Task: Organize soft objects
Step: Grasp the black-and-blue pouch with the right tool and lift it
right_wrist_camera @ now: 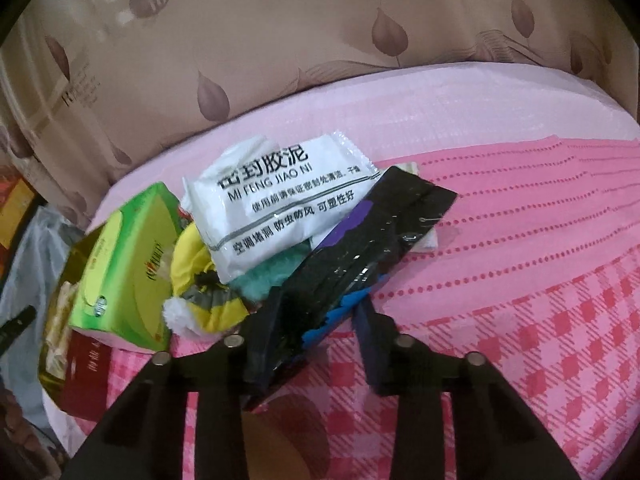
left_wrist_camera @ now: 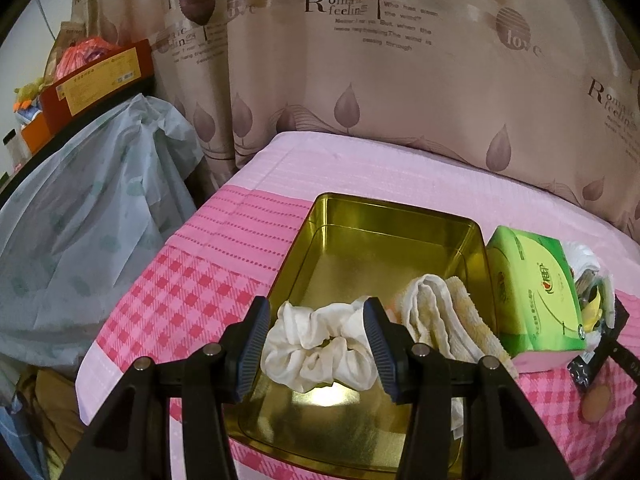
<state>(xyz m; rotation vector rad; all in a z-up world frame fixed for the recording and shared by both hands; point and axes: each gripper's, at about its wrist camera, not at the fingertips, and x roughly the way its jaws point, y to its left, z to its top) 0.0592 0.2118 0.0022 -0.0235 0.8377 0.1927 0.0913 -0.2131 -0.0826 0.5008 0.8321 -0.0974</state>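
My left gripper (left_wrist_camera: 318,344) clasps the scrunchie (left_wrist_camera: 316,350) over the tin (left_wrist_camera: 384,216); my right gripper (right_wrist_camera: 320,316) pinches a black packet (right_wrist_camera: 360,240).

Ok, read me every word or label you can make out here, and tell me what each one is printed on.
"Romantic feeling", partly cut off by folds: curtain.
"love": curtain, right of that.
"MI FENG JIAO NI", under large Chinese characters: white packet.
Green tissue pack: logo too small to read.
Red box: yellow label print blurred.
Curtain's small print: mostly unreadable.
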